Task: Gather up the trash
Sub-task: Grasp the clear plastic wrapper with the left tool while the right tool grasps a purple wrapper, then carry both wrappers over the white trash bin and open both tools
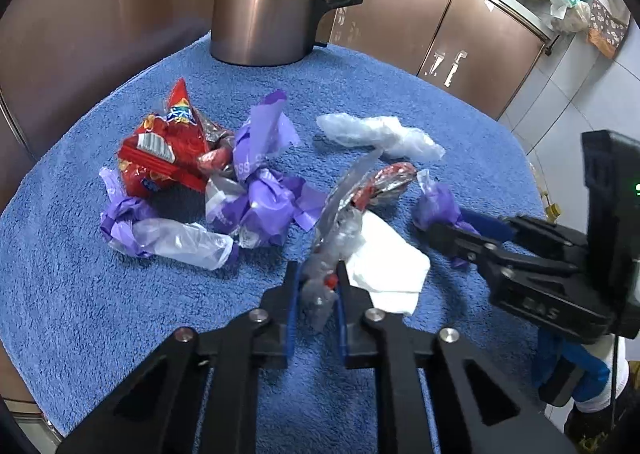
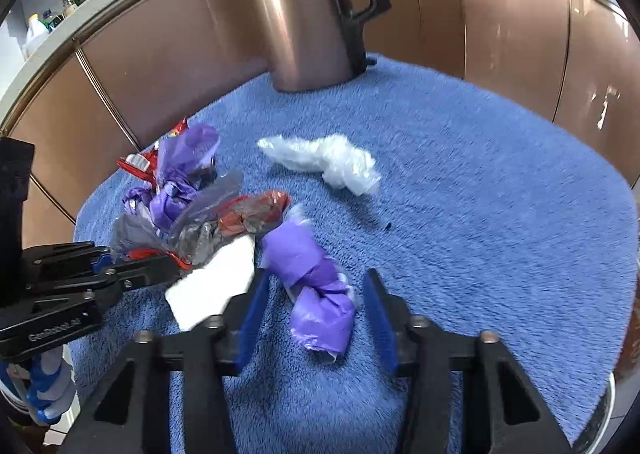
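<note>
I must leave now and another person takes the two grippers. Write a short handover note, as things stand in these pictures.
Left gripper: shut on a clear crumpled wrapper, still down on the blue towel.
Right gripper: jaws either side of a twisted purple wrapper, not clearly pressing it; treat as open.
Still lying on the towel: red snack bag, purple wrappers, white tissue, clear plastic bag. A kettle stands at the back.
Done: nothing removed yet. No bin in view.
Left: lift both pieces, then collect the rest.

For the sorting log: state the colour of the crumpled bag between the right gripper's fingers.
Purple crumpled bag, clearest in the right wrist view.
</note>
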Tool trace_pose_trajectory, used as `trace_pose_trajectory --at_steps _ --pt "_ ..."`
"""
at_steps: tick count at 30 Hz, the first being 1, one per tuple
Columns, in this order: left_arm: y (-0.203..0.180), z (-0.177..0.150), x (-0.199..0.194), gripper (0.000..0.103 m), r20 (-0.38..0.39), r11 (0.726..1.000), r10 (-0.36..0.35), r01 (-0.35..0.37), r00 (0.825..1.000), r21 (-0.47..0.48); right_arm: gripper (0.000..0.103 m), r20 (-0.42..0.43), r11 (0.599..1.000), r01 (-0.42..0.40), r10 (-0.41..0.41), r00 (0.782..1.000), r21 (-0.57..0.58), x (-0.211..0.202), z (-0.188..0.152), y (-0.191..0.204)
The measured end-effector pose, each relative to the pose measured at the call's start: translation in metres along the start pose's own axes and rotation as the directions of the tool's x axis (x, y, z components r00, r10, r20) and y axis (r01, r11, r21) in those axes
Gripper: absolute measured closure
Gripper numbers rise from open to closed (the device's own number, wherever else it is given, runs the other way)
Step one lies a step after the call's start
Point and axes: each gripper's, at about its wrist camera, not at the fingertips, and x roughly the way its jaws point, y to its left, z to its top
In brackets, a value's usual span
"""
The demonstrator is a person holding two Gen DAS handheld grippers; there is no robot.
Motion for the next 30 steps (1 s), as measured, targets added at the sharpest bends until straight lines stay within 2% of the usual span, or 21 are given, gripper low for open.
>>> trace_pose_trajectory --at_steps 8,18,24,30 --pt "0.000 -0.006 -0.029 0.092 0.054 1.000 -0.004 0.004 0.999 -0.004 0.072 0.046 1.000 -0.007 0.008 0.999 -0.029 -0.026 -0.009 0.012" --pt "-0.019 -0.013 -0.082 0.093 0.141 1.000 -0.012 0.008 0.990 0.029 0.072 0.188 1.000 0.001 -0.004 0.982 0.012 -0.104 -0.031 0.011" --pt "-0.059 -0.013 -0.107 0.093 0.173 0.994 -0.067 0.051 0.983 0.093 0.072 0.255 0.996 0.060 -0.077 0.964 0.073 -0.150 -0.055 -0.011" --pt "-0.122 -0.006 -0.101 0.093 0.155 0.978 -0.136 0.108 0.979 0.179 0.072 0.289 0.965 0.141 -0.203 0.936 0.221 -0.197 -0.092 -0.062"
